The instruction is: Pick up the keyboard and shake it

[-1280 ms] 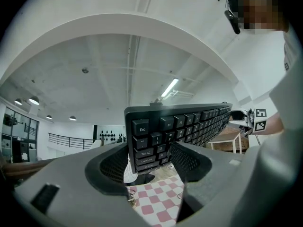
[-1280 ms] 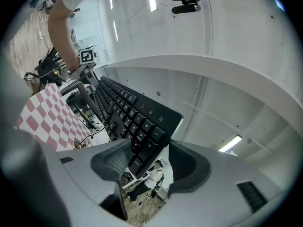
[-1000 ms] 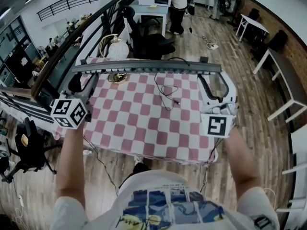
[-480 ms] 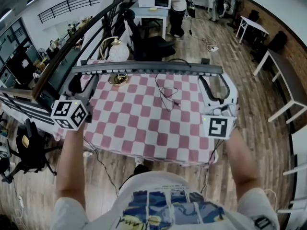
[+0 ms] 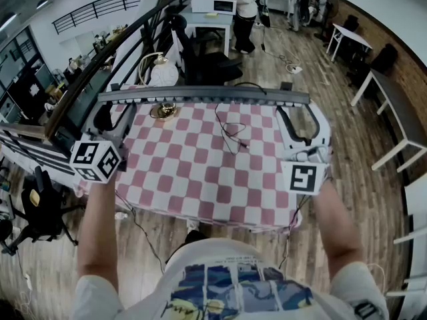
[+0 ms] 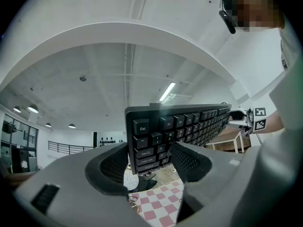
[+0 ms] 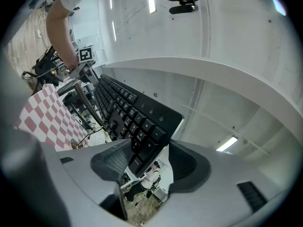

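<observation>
Keyboard point(image 5: 200, 93) up in the air above the worktop point(image 5: 200, 179), clear of the checked cloth. Long axis level, running left to right across the person. Only a thin grey edge on show in the head view. Key face turned back toward the gripper cameras, with ceiling behind it in both gripper views. Esc end point(image 6: 180, 126) pinched in the left gripper point(image 6: 149, 157), pads clamped on front and back. Opposite end point(image 7: 128, 112) clamped the same way in the right gripper point(image 7: 149, 162). In the head view, left gripper point(image 5: 107, 117) and right gripper point(image 5: 298, 120) at the two ends, arms stretched forward. Loose cable point(image 5: 230, 129) lying on the cloth below, small gold object point(image 5: 163, 110) near the far left corner.

Against a second ago: keyboard in almost the same spot, same lie. Left marker cube a touch lower.
</observation>
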